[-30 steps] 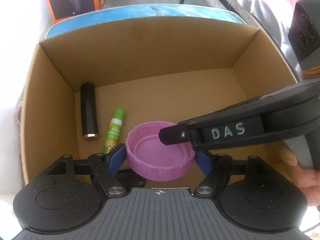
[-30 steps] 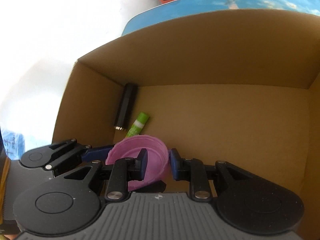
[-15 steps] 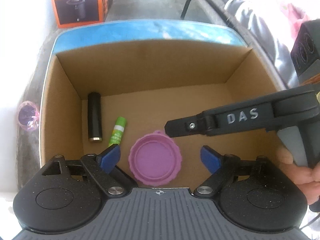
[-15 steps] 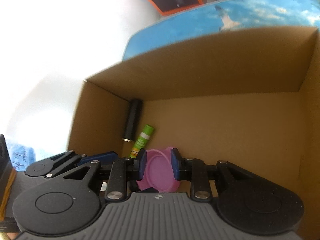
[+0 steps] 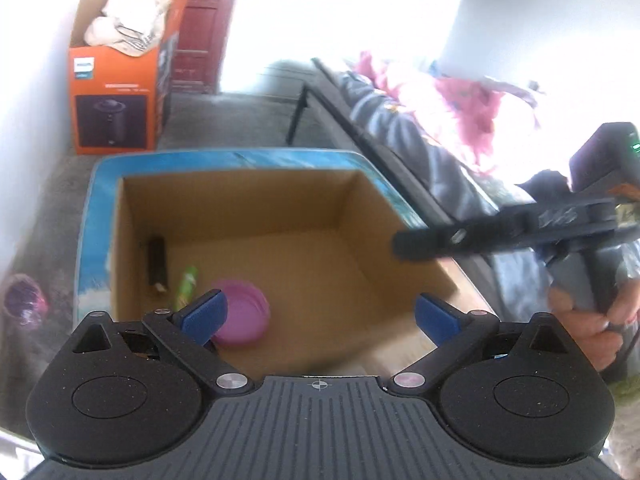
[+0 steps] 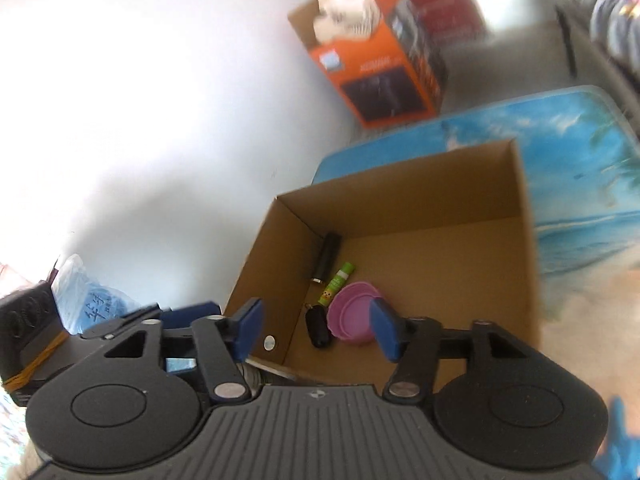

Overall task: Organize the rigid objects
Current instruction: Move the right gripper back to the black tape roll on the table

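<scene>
Two grippers: you hold one in each hand, both raised above an open box and angled down toward it.
Table top: a surface printed with a blue sky and beach scene (image 6: 580,168) carries the box.
Cardboard box (image 5: 240,208): a brown, open-topped carton with plain walls; in your right wrist view its near left corner sits just in front of your right gripper.
Orange carton (image 5: 116,92): it stands on the floor beyond the table, against a white wall, with pale crumpled material showing at its open top.
Left gripper (image 5: 320,316): your blue pads stand wide apart and the jaws are opening, with nothing pressed between them; the box floor shows in the gap.
Right gripper (image 6: 316,330): your jaws are opening, at a middling spread, and grip nothing. In your left wrist view it appears blurred at the right, held by your hand (image 5: 592,320).
Purple lid (image 6: 354,318): a round cap lying on the box floor, rim up, near the left wall, free of both grippers.
Black cylinder (image 6: 326,258): it lies along the left wall, further back than the lid.
Green tube (image 6: 338,282): a small stick lying between the black cylinder and the purple lid, close beside both.
Small black item (image 6: 318,328): it rests on the floor by the near left corner, just left of the lid; you cannot tell what it is.
</scene>
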The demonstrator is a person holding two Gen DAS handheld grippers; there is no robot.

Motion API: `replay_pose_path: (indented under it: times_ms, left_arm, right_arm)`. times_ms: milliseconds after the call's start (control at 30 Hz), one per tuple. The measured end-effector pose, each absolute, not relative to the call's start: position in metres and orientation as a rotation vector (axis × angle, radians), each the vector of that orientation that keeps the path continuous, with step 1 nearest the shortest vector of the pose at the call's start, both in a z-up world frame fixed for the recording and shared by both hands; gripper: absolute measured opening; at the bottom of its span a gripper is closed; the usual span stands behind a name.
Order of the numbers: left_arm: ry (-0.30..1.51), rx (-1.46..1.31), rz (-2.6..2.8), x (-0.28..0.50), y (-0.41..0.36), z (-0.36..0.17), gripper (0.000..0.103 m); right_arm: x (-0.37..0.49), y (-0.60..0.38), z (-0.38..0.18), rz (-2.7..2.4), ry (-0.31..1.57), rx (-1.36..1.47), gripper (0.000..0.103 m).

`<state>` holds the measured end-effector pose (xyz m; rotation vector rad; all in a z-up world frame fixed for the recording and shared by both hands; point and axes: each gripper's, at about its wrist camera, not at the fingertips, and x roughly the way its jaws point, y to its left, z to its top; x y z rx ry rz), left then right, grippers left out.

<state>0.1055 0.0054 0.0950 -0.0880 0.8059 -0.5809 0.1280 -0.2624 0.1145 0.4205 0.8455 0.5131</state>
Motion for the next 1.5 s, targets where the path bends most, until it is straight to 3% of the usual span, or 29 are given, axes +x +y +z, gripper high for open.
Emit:
replay_pose_path:
  times_ms: [33, 100, 167, 500, 1067, 1267, 1433, 1500]
  left_arm:
    - [0.813, -0.095, -0.595, 0.098, 0.005, 0.088, 0.101]
    - [0.839, -0.122, -0.622, 0.084, 0.006, 0.071, 0.101]
    - [0.873, -0.145, -0.646, 0.073, 0.005, 0.053, 0.101]
    - [0.843, -0.153, -0.663, 0.025, -0.012, 0.007, 0.101]
    - [0.816, -0.074, -0.672, 0.018, -0.040, -0.013, 0.103]
    - [0.810, 0.019, -0.614, 0.023, -0.057, -0.026, 0.103]
    - [0.809, 0.085, -0.604, 0.025, -0.072, -0.034, 0.096]
    - [0.816, 0.090, -0.601, 0.028, -0.075, -0.037, 0.089]
  right_arm:
    - [0.114, -0.264, 0.116, 0.494, 0.820, 0.398, 0.073]
    - [0.089, -0.263, 0.115, 0.437, 0.783, 0.338, 0.092]
    - [0.068, -0.260, 0.110, 0.369, 0.764, 0.261, 0.103]
    - [0.016, -0.218, 0.073, 0.084, 0.699, -0.082, 0.103]
    - [0.000, -0.241, 0.040, 0.077, 0.607, 0.054, 0.103]
    - [0.013, -0.243, 0.017, 0.156, 0.670, 0.164, 0.102]
    - [0.022, -0.242, -0.005, 0.164, 0.727, 0.194, 0.088]
    - [0.025, -0.245, -0.013, 0.166, 0.755, 0.219, 0.074]
